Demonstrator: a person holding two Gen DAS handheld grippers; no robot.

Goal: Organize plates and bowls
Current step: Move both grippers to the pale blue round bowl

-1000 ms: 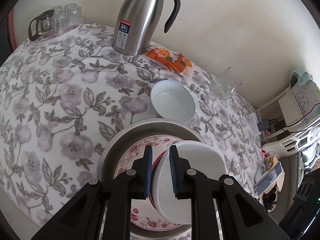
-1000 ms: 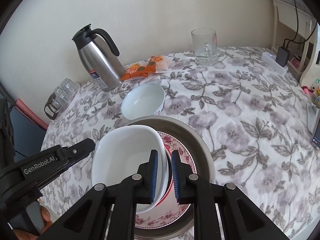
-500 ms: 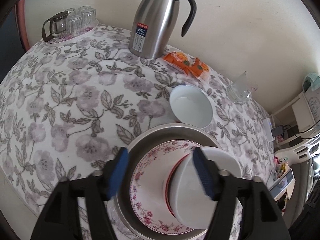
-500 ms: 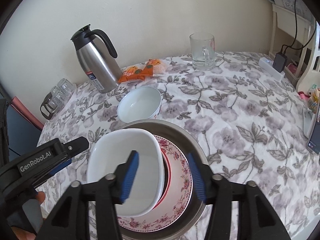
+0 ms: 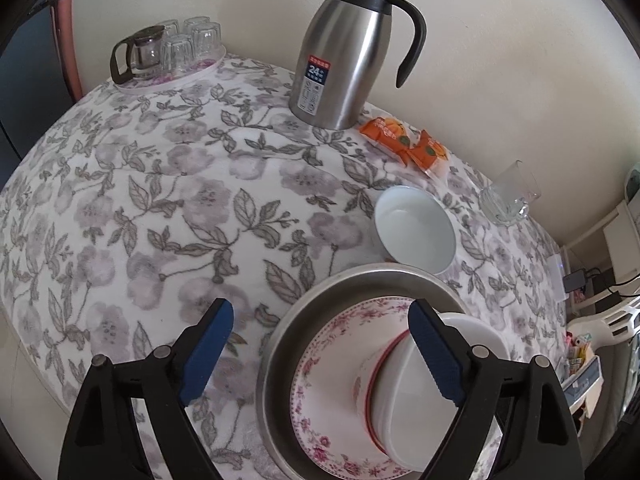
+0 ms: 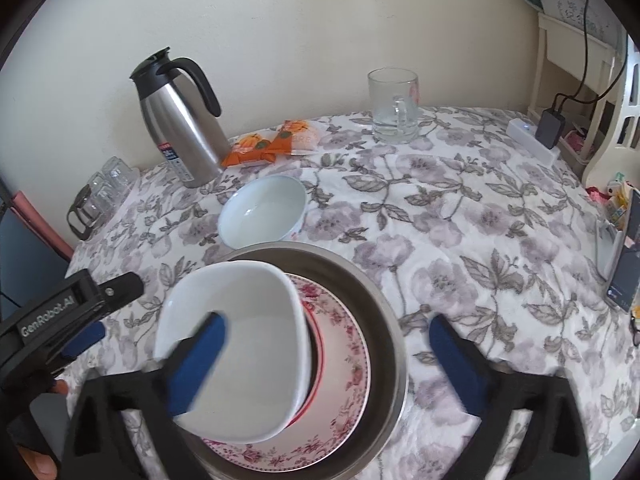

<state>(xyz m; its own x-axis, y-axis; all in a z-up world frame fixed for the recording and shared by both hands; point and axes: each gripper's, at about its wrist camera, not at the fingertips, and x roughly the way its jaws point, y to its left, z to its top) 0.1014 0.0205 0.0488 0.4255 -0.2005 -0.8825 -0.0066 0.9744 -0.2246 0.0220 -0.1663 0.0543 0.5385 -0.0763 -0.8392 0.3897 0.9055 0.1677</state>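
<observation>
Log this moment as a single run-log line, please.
left gripper: opening, empty | right gripper: opening, empty | square white bowl: released on stacked dishes | round bowl: on table

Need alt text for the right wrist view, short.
A white squarish bowl sits on a floral plate inside a metal pan, the opening right claw astride its rim without touching. Behind on the flowered tablecloth: a round white bowl, steel carafe, glass mug.

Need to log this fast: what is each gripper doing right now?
Left gripper: jaws opening, pads clear of the white bowl, holding nothing.
Right gripper: jaws opening wide, holding nothing.
</observation>
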